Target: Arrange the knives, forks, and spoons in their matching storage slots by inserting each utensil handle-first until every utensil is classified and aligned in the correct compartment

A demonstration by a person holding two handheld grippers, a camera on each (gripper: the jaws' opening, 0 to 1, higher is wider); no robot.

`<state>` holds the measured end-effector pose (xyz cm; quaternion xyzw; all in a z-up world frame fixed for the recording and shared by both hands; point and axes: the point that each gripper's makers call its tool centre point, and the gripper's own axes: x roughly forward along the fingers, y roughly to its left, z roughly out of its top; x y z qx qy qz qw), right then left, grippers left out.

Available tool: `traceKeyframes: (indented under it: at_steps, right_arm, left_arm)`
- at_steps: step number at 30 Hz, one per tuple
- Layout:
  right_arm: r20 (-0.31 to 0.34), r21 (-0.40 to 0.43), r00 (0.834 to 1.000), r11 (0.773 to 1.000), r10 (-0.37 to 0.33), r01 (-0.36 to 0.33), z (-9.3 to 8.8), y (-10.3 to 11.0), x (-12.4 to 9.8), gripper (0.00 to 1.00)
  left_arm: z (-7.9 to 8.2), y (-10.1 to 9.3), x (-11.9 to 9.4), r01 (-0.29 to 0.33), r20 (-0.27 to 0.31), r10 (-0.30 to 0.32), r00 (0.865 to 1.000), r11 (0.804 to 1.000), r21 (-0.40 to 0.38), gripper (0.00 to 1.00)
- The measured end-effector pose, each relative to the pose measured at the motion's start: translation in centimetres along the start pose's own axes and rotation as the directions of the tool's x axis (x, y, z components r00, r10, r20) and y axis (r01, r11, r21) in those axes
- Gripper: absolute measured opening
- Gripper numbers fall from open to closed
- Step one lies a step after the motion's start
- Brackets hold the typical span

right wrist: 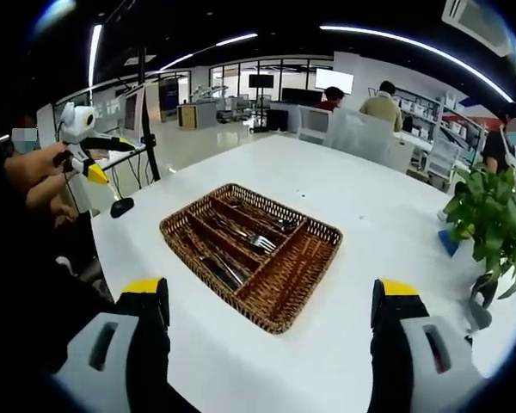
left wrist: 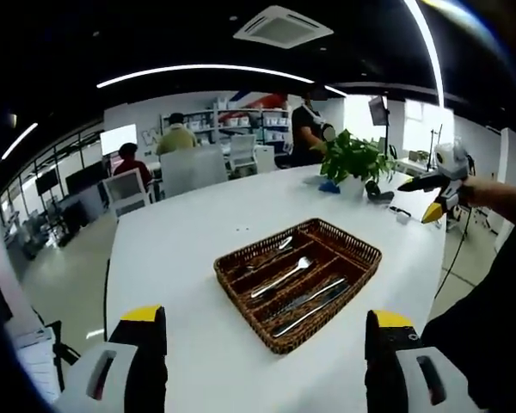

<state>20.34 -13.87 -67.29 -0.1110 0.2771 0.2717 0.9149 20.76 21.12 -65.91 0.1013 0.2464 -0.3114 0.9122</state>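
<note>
A brown woven cutlery tray (left wrist: 359,249) with long compartments lies in the middle of the white table (left wrist: 181,249). In it lie a spoon (left wrist: 273,255), a fork (left wrist: 282,277) and knives (left wrist: 314,303), each in its own slot. My left gripper (left wrist: 265,318) hovers short of the tray's near corner, open and holding nothing. In the right gripper view the tray (right wrist: 303,284) lies ahead, with a fork (right wrist: 258,242) and knives (right wrist: 213,262) in its left slots. My right gripper (right wrist: 271,314) is open and holds nothing. Each gripper shows in the other's view, hand-held: right (left wrist: 436,194), left (right wrist: 93,159).
A potted green plant (left wrist: 353,157) (right wrist: 490,219) stands at the table's far side beside a blue object (left wrist: 328,186). A small black object (right wrist: 120,206) lies near the table edge. People, chairs (left wrist: 125,191) and shelves are beyond the table.
</note>
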Motion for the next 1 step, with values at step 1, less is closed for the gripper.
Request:
traceKeyframes:
  at_steps: [1]
  right_arm:
    - [0.000, -0.002, 1.000, 1.000, -0.001, 0.001, 0.03, -0.01, -0.03, 0.99]
  left_arm:
    - [0.01, 0.00, -0.07, 0.001, -0.001, -0.001, 1.000, 1.000, 0.000, 1.00]
